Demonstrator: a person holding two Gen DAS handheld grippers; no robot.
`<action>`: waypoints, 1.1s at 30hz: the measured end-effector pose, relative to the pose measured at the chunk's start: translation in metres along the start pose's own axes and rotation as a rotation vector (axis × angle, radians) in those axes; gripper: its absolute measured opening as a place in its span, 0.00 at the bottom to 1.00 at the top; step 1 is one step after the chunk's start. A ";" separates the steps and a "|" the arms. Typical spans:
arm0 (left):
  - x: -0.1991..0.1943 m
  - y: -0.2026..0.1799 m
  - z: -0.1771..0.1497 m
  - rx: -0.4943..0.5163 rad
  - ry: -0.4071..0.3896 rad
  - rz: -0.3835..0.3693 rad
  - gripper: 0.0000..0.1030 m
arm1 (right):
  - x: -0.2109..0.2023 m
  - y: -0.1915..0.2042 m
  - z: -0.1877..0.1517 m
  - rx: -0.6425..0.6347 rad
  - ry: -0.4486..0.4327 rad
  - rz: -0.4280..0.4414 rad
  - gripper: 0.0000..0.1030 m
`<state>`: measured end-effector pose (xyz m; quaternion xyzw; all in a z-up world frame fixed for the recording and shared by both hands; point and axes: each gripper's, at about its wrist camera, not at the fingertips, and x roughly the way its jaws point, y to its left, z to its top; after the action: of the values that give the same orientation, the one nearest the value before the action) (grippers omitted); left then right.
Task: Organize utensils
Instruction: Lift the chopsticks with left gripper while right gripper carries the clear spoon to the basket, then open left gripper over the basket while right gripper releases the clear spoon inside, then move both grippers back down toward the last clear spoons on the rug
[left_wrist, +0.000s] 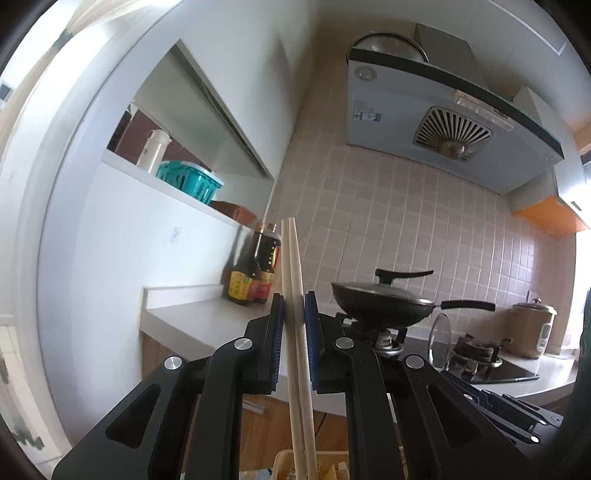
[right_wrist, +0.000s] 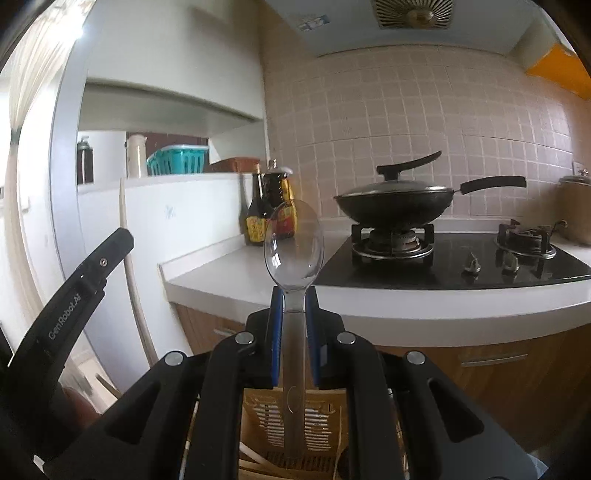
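Left gripper clamped on pale wooden chopsticks, upright. Right gripper clamped on shiny spoon, bowl up. Left view alone: glass lid.

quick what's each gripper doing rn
left gripper: shut on chopsticks
right gripper: shut on spoon

Soft daylight from left, fisheye-bent, dark-vignetted edges

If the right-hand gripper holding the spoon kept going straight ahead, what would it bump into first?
Probably the white counter edge, near the sauce bottles. The right gripper points slightly downward with the spoon leading, so the spoon would touch first. Depth is hard to judge here.
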<state>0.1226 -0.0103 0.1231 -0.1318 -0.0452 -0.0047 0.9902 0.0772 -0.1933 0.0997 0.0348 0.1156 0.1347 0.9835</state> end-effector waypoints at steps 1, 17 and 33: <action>0.000 0.000 -0.003 -0.002 0.006 -0.004 0.10 | 0.001 0.000 -0.001 -0.003 -0.001 0.001 0.10; -0.038 0.028 0.009 -0.022 0.101 -0.083 0.36 | -0.043 -0.002 -0.011 0.010 0.069 0.015 0.23; -0.095 0.057 0.035 -0.044 0.494 -0.248 0.44 | -0.126 0.018 -0.032 0.027 0.420 0.108 0.23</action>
<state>0.0263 0.0532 0.1332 -0.1418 0.1818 -0.1589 0.9600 -0.0530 -0.2095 0.0984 0.0251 0.3176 0.1901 0.9286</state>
